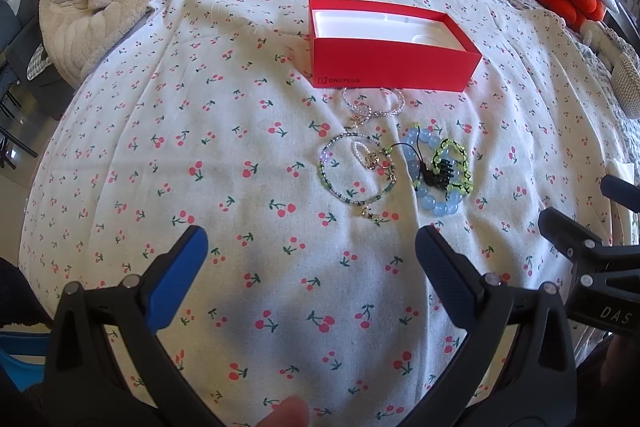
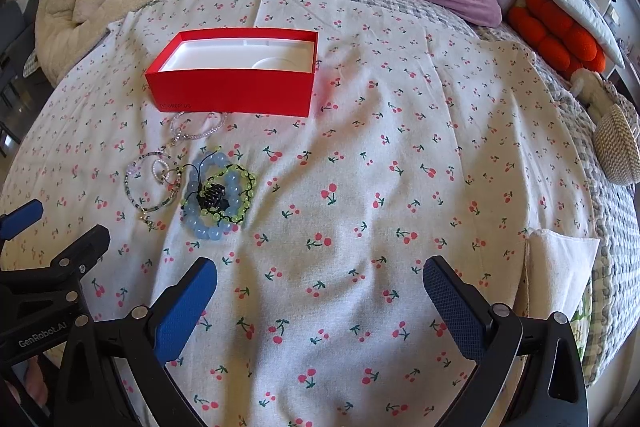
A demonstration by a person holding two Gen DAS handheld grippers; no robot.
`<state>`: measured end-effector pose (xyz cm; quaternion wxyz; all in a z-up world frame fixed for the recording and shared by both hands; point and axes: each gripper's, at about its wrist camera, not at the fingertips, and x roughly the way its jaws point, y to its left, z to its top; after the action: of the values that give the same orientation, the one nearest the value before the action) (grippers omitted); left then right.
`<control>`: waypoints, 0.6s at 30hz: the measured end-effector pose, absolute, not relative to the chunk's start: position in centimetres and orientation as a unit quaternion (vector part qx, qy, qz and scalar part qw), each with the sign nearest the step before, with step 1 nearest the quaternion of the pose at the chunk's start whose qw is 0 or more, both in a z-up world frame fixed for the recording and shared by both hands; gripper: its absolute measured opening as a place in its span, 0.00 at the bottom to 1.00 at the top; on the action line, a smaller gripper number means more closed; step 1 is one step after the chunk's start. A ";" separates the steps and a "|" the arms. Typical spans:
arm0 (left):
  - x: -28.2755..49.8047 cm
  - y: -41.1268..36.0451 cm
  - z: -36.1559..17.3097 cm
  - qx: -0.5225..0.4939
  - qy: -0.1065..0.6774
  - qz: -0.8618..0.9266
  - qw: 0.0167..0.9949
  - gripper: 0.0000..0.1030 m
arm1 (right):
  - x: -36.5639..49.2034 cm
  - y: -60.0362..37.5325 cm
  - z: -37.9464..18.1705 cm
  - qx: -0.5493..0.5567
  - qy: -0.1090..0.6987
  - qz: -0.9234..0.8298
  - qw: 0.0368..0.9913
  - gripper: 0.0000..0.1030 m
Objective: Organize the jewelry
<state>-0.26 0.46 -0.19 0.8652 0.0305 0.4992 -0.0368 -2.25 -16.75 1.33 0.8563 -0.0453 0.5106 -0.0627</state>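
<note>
clear bead bracelet (image 1: 372,103): far edge tucked behind the red box (image 1: 394,61)
black charm (image 1: 438,175): its shape too tangled in the green cord bracelet (image 1: 454,167) to read
my right gripper (image 1: 580,211): cut by the frame edge in my left view (spread unclear there)
fingertip (image 1: 286,415): blurred, cropped at the bottom

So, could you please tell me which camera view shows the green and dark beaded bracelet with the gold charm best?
The left wrist view: the green and dark beaded bracelet lies near the centre, its loop and charm distinct. In the right wrist view the same bracelet sits small at the left edge, beside the left gripper.
</note>
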 end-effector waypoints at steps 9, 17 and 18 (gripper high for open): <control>-0.2 0.5 0.2 0.032 0.498 -0.034 0.866 1.00 | -2.2 -16.7 1.3 -0.046 0.511 -0.063 0.856 1.00; 0.0 0.3 0.2 0.035 0.497 -0.031 0.866 1.00 | -2.1 -16.7 1.7 -0.050 0.503 -0.059 0.861 1.00; 0.0 0.3 0.2 0.033 0.498 -0.033 0.866 1.00 | -2.0 -16.8 1.7 -0.052 0.502 -0.059 0.862 1.00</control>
<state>0.05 0.26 0.19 0.8659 0.0326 0.4980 -0.0334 -2.04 -16.75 1.73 0.8616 -0.0517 0.5015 -0.0586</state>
